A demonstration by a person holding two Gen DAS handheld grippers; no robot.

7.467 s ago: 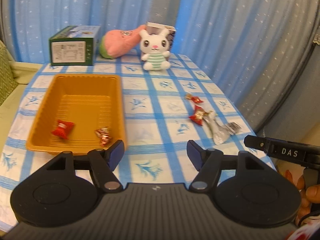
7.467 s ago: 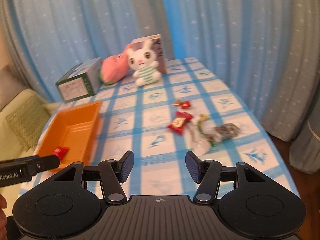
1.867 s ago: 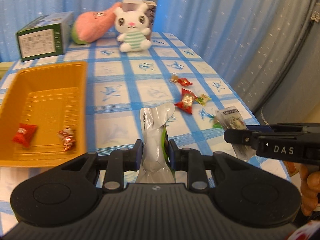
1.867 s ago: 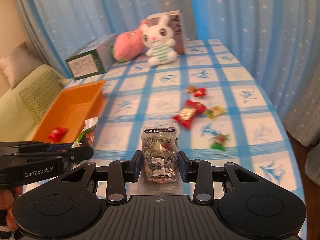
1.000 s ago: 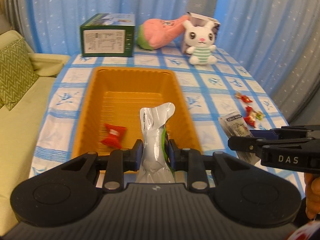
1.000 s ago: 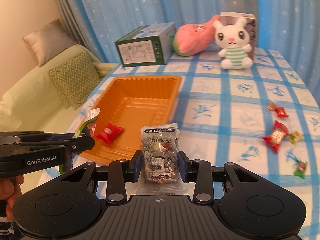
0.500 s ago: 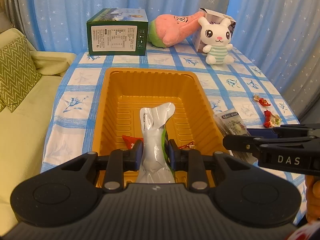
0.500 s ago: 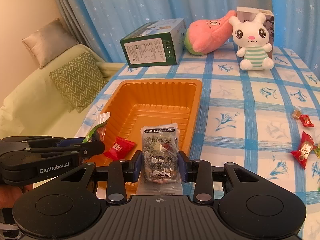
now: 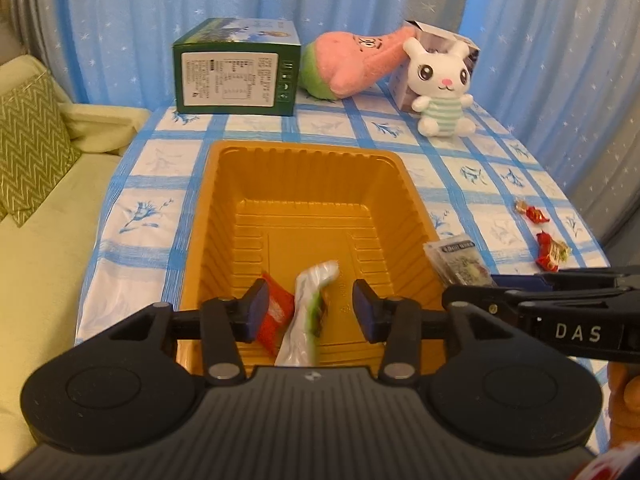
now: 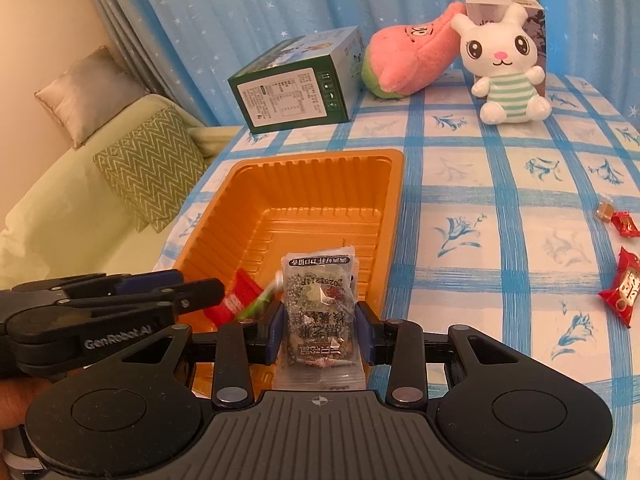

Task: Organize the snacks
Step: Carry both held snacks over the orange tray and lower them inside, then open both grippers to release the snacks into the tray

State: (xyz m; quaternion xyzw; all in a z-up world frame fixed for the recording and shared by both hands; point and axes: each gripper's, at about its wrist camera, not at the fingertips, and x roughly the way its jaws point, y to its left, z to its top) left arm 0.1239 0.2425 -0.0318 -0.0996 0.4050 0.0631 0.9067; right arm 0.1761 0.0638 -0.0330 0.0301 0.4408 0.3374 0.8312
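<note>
Silvery snack packet (image 9: 308, 312) sits loose between your left gripper (image 9: 307, 311) jaws, which are opening over the orange tray (image 9: 304, 168). Your right gripper (image 10: 318, 330) clamps the clear seed packet (image 10: 320, 312) at the tray's edge; release early and it'll land on the table (image 10: 480, 200). Tray's near end is hidden.

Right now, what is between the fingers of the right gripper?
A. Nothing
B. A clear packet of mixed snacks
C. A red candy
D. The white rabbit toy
B: the right gripper is shut on the clear snack packet, held above the near edge of the orange tray.
</note>
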